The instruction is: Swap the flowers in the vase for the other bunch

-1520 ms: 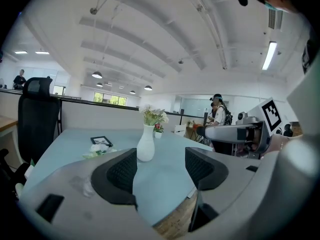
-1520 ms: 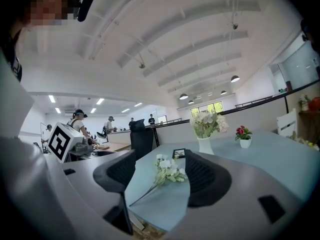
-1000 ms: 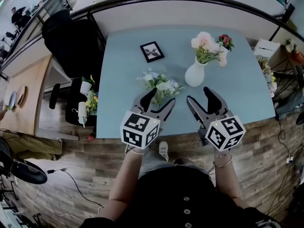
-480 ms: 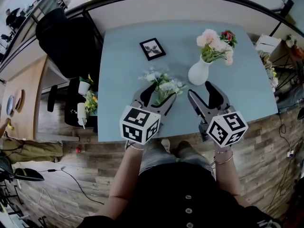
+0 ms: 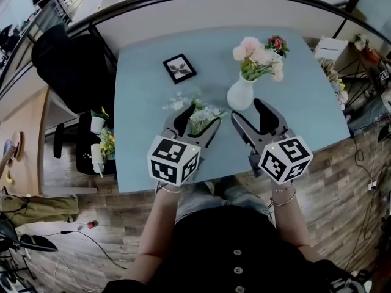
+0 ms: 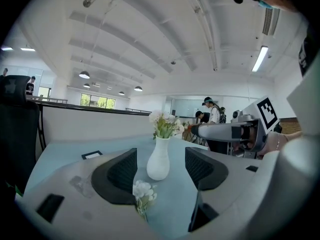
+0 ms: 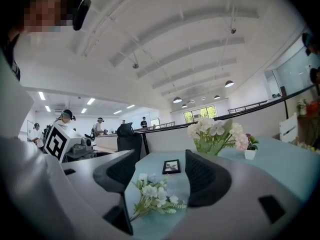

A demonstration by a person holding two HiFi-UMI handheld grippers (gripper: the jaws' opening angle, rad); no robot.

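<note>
Over table (image 5: 137,121): left claw (image 5: 198,118), right claw (image 5: 249,111) hover, gaping.

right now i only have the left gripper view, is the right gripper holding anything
Observer: No. The right gripper is open, with nothing between its jaws.
Operator: where's the whole other bunch
Observer: The loose bunch lies flat on the table, left of the vase. From the head view it shows between the open jaws of the left gripper.
Operator: anything past the vase
Observer: A small potted red flower stands beyond it, towards the table's far right corner.
</note>
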